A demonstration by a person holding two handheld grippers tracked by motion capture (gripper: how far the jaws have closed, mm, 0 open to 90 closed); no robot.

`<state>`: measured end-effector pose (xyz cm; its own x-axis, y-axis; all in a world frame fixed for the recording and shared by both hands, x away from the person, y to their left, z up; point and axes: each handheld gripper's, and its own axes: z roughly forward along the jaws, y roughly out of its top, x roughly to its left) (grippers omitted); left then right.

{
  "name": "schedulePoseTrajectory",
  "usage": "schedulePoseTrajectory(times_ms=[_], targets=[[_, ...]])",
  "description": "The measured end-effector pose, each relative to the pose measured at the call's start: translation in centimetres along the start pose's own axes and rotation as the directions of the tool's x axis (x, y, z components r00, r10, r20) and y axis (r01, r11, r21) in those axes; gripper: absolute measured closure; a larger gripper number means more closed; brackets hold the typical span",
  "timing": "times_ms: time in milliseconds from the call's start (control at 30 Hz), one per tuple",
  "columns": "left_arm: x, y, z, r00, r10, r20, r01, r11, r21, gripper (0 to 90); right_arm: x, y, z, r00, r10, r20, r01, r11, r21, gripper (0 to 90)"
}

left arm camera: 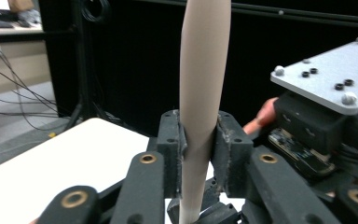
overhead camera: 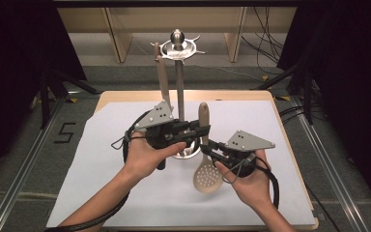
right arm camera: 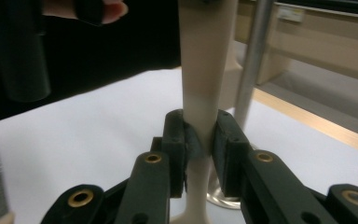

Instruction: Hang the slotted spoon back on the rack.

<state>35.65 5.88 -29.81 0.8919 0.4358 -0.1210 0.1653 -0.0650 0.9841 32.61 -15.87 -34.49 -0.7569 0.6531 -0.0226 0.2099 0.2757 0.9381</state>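
A beige perforated spoon [overhead camera: 205,176] stands nearly upright in front of the metal utensil stand [overhead camera: 179,92], bowl down near the white sheet. My left gripper [overhead camera: 200,129] is shut on its handle, and in the left gripper view the pads of that gripper [left arm camera: 199,135] press both sides of the handle [left arm camera: 205,56]. My right gripper [overhead camera: 207,146] is shut lower on the spoon's neck. In the right gripper view this gripper [right arm camera: 200,135] clamps the narrow part of the spoon [right arm camera: 205,56].
The stand has a ring of hooks [overhead camera: 177,46] on top and a round base [overhead camera: 186,154]. A second wooden utensil [overhead camera: 162,79] hangs from a hook on its left. A white sheet [overhead camera: 116,193] covers the wooden table [overhead camera: 275,104]. The stand's pole [right arm camera: 254,60] rises just behind the spoon.
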Motion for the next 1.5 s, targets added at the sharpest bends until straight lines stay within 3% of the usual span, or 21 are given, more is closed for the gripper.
schedulePoseTrajectory(times_ms=[33, 100, 133, 167, 233, 300, 333, 400, 467, 600, 667, 733, 767, 800, 933, 967, 1067, 1233, 1267, 1300, 1500], targets=[[0.0, 0.0, 0.0, 0.9997, 0.012, -0.019, -0.012, 0.9999, -0.001, 67.7, 0.2, 0.0, 0.1, 0.9994, 0.006, 0.035, -0.006, 1.0, -0.001, 77.5], [-0.1, -0.1, 0.1, 0.9979, 0.037, -0.054, -0.036, 0.9993, 0.008, 59.4, 0.4, 0.0, 0.2, 0.9978, 0.027, 0.06, -0.028, 0.999, 0.017, 77.5], [0.0, -0.2, 0.1, 0.9976, 0.033, -0.06, -0.033, 0.9994, 0.011, 57.8, 0.3, 0.1, 0.2, 0.9972, 0.009, 0.074, -0.011, 1.0, 0.023, 77.5], [0.0, -0.2, 0.2, 0.9976, 0.032, -0.061, -0.031, 0.9995, 0.009, 57.1, 0.5, 0.0, 0.2, 0.9958, 0.055, 0.073, -0.057, 0.998, 0.033, 77.5], [0.0, -0.3, 0.2, 0.9974, 0.036, -0.063, -0.036, 0.9993, 0.013, 56.0, 0.4, -0.1, 0.3, 0.9955, 0.052, 0.079, -0.055, 0.998, 0.036, 77.5], [-0.1, -0.4, 0.4, 0.9976, 0.038, -0.058, -0.037, 0.9992, 0.014, 56.7, 0.4, -0.1, 0.5, 0.994, 0.045, 0.1, -0.048, 0.999, 0.026, 77.5], [-0.1, -0.4, 0.4, 0.9979, 0.037, -0.053, -0.037, 0.9992, 0.015, 57.3, 0.5, -0.1, 0.4, 0.9939, 0.059, 0.093, -0.063, 0.997, 0.037, 77.4], [-0.2, -0.5, 0.6, 0.9985, 0.031, -0.045, -0.03, 0.9994, 0.017, 58.5, 0.4, -0.1, 0.5, 0.9961, 0.032, 0.083, -0.035, 0.999, 0.04, 77.5], [-0.2, -0.5, 0.7, 0.9991, 0.024, -0.034, -0.024, 0.9996, 0.017, 60.6, 0.4, -0.1, 0.6, 0.9962, 0.037, 0.078, -0.04, 0.999, 0.032, 77.5], [-0.4, -0.6, 0.9, 0.9991, 0.032, -0.026, -0.031, 0.9992, 0.023, 66.2, 0.3, 0.0, 0.5, 0.9945, 0.03, 0.1, -0.033, 0.999, 0.03, 77.5], [-0.4, -0.6, 0.9, 0.9994, 0.028, -0.017, -0.028, 0.9993, 0.025, 69.3, 0.5, 0.0, 0.5, 0.9929, 0.049, 0.108, -0.052, 0.998, 0.019, 77.6], [-0.4, -0.6, 0.9, 0.9993, 0.034, -0.015, -0.034, 0.9991, 0.027, 72.0, 0.5, 0.0, 0.4, 0.9949, 0.043, 0.091, -0.045, 0.999, 0.022, 77.5], [-0.4, -0.5, 0.9, 0.9991, 0.039, -0.015, -0.039, 0.9989, 0.028, 72.5, 0.5, 0.1, 0.4, 0.9938, 0.031, 0.106, -0.034, 0.999, 0.024, 77.5], [-0.4, -0.5, 0.9, 0.9989, 0.044, -0.018, -0.044, 0.9986, 0.03, 73.0, 0.6, 0.0, 0.4, 0.9933, 0.061, 0.098, -0.063, 0.998, 0.021, 77.5], [-0.1, -0.4, 0.7, 0.9992, 0.04, -0.01, -0.039, 0.9985, 0.038, 73.8, 0.8, 0.1, 0.3, 0.9935, 0.06, 0.097, -0.064, 0.997, 0.034, 77.3], [0.0, -0.3, 0.6, 0.9993, 0.038, -0.004, -0.038, 0.9985, 0.04, 74.0, 0.6, 0.1, 0.3, 0.9958, 0.034, 0.085, -0.037, 0.999, 0.033, 77.0], [0.3, -0.3, 0.3, 0.9995, 0.03, 0.005, -0.031, 0.9988, 0.038, 74.2, 0.6, 0.2, 0.3, 0.9977, 0.014, 0.066, -0.014, 1.0, 0.009, 69.8], [0.9, -0.5, -0.4, 0.9996, 0.028, 0.008, -0.028, 0.9991, 0.032, 74.2, 0.4, 0.2, -0.3, 0.9971, -0.006, 0.076, 0.01, 0.999, -0.04, 59.7], [1.1, -0.5, -0.5, 0.9997, 0.024, 0.009, -0.024, 0.9993, 0.029, 74.2, 0.5, 0.1, -0.7, 0.9956, 0.021, 0.092, -0.019, 0.999, -0.028, 59.2], [1.3, -0.6, -0.7, 0.9997, 0.022, 0.01, -0.022, 0.9994, 0.028, 74.2, 0.2, 0.0, -0.9, 0.9957, 0.004, 0.093, 0.0, 0.999, -0.041, 59.0], [2.1, -0.5, -1.7, 0.9995, 0.024, 0.022, -0.025, 0.9993, 0.028, 74.2, -1.2, -1.2, -2.7, 0.989, 0.042, 0.142, -0.034, 0.998, -0.06, 58.2]])
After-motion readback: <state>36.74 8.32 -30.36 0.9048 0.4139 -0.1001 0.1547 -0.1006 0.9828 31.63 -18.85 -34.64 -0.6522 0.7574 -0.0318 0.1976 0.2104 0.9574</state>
